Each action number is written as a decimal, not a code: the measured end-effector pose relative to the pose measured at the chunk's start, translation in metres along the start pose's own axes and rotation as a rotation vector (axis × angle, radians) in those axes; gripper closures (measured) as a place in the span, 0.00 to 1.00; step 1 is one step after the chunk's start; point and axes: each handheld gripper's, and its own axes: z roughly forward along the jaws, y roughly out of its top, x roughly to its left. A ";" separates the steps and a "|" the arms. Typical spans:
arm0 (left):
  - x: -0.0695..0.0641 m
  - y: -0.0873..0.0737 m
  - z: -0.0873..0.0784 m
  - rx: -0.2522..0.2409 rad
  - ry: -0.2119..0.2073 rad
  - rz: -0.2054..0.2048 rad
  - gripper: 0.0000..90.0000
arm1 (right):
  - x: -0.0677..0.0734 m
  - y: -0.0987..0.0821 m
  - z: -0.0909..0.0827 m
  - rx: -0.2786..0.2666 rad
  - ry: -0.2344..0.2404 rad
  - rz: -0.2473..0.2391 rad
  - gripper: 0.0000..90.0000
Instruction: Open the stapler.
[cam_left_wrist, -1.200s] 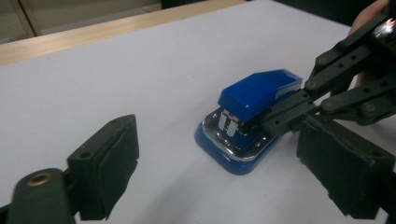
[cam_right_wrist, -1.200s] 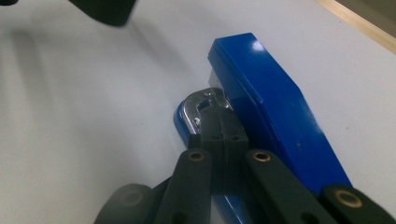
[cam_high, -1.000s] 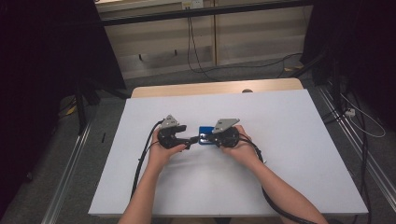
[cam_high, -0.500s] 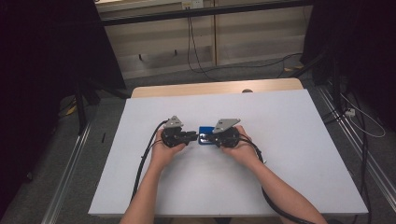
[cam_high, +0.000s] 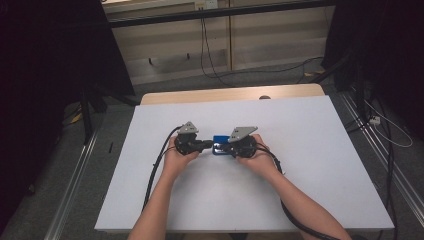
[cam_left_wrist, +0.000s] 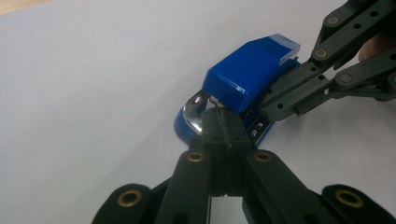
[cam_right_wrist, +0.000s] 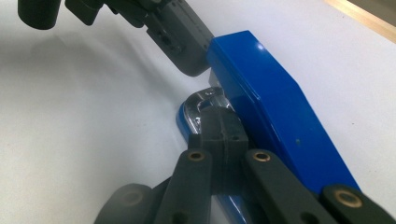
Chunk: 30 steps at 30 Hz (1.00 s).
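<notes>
Crowding the blue stapler: 2 hand-held grippers, bare white table around

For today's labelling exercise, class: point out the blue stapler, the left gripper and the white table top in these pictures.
blue stapler (cam_left_wrist: 250, 70), left gripper view, on its blue top cover.
left gripper (cam_left_wrist: 223, 126), left gripper view, at its closed jaw tips by the stapler's metal front.
white table top (cam_high: 310, 130), high view, on a bare part right of the hands.

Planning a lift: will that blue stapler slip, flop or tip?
The glossy blue plastic stapler with a chrome mouth looks rigid but slick, so it may slip. Its hinged top sits raised, so it could swing. On the white table, the flat base probably resists tipping.
</notes>
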 end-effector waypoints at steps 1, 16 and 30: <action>0.000 0.001 0.000 0.004 -0.002 0.001 1.00 | 0.000 0.000 0.000 0.002 -0.001 -0.002 1.00; -0.004 0.017 -0.006 -0.082 -0.016 -0.026 1.00 | 0.000 0.000 0.000 0.003 0.002 0.005 1.00; -0.004 0.022 -0.007 -0.075 -0.020 -0.031 1.00 | 0.002 -0.001 0.000 -0.010 -0.014 0.034 1.00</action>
